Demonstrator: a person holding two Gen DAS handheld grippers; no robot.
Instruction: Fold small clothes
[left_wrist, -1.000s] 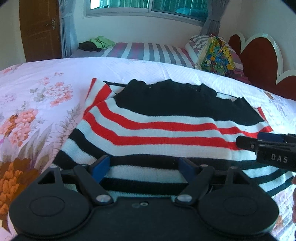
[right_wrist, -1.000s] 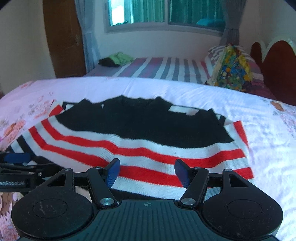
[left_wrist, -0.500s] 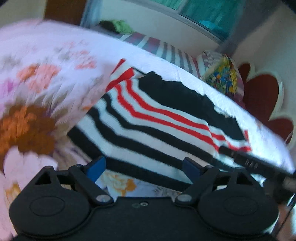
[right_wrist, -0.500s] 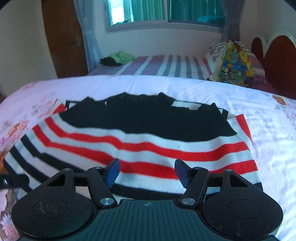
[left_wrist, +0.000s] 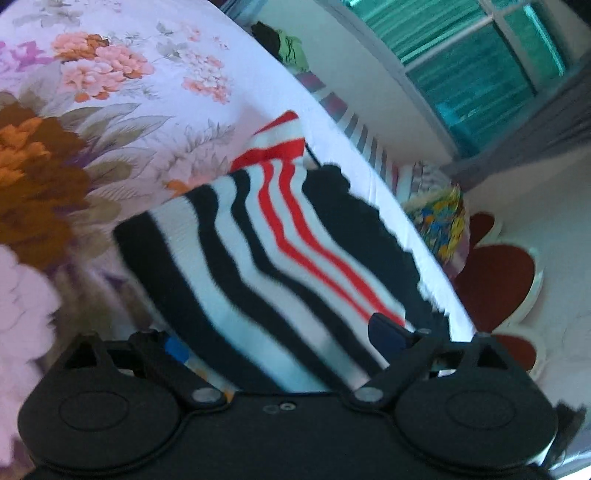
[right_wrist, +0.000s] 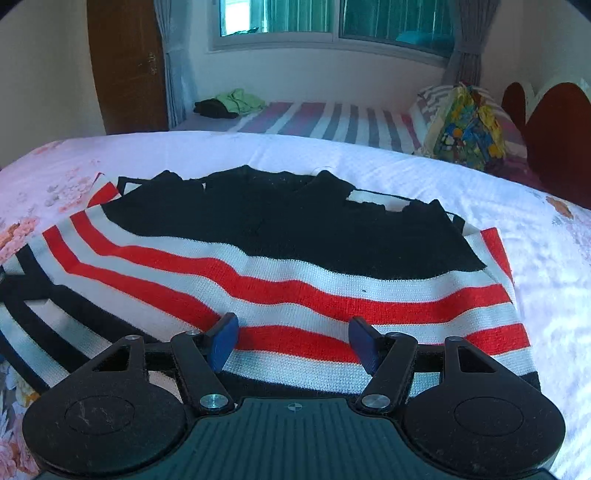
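A small knit sweater (right_wrist: 295, 266) with black, white and red stripes lies flat on the floral bed (right_wrist: 498, 206). It also shows in the left wrist view (left_wrist: 280, 258), seen from its left edge at a steep tilt. My left gripper (left_wrist: 280, 339) is open, its jaws straddling the sweater's near striped edge. My right gripper (right_wrist: 293, 341) is open and empty, low over the sweater's near hem, its blue pads (right_wrist: 223, 341) just above the cloth.
A second bed with a striped sheet (right_wrist: 332, 118) stands behind, with a dark and green clothes pile (right_wrist: 231, 103) and a colourful pillow (right_wrist: 465, 125). A dark red headboard (right_wrist: 554, 140) is at the right. A wooden door (right_wrist: 125, 62) is at the back left.
My left gripper has swung to the sweater's left edge and tilted hard, closing in on the striped edge. My right gripper has backed off slightly. The sweater has not moved.
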